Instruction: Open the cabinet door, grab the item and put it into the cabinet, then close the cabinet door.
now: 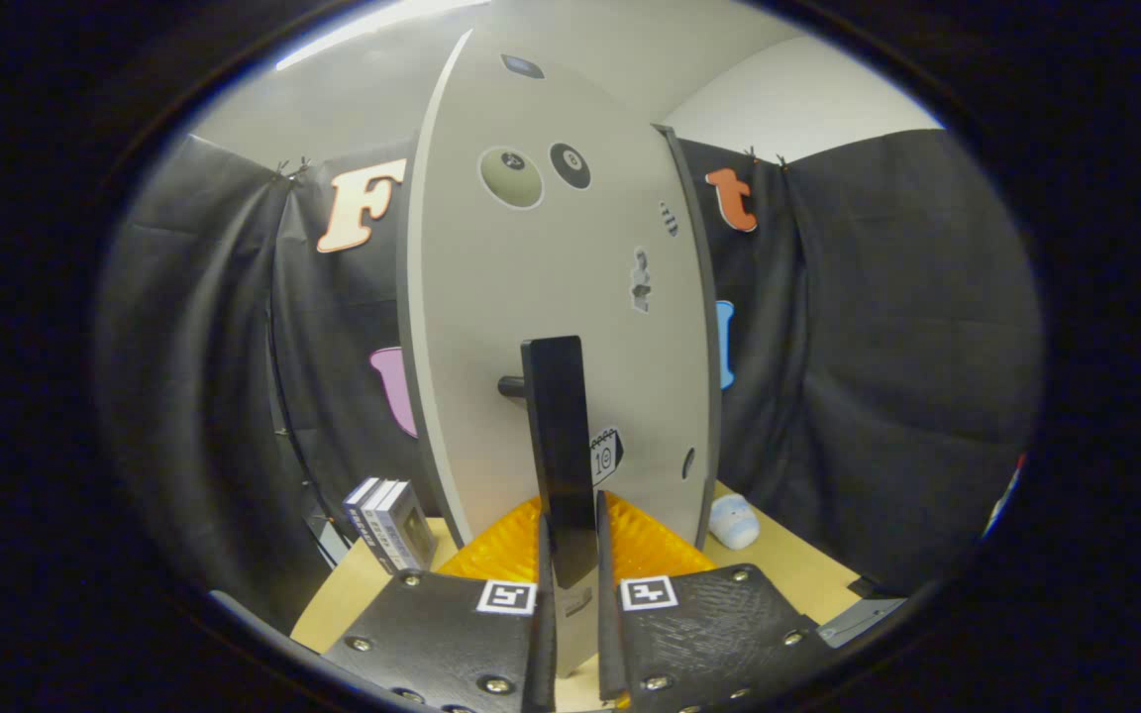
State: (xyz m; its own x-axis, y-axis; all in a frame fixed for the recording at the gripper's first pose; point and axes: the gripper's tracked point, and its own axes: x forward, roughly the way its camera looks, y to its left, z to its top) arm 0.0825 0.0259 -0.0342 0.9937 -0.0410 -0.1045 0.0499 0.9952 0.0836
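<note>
I have the claw [570, 584] clamped on the dark upright handle [559, 446] of the cabinet door [491, 297], which stands on the tabletop [788, 564]. Handle looks rigid, a sure hold low down; I judge the door light. A small pale item [734, 522] lies by the cabinet's right corner.

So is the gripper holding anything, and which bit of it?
Yes. The gripper is shut on the black handle of the cabinet door, with its fingers pressing the handle's lower end from both sides.
</note>
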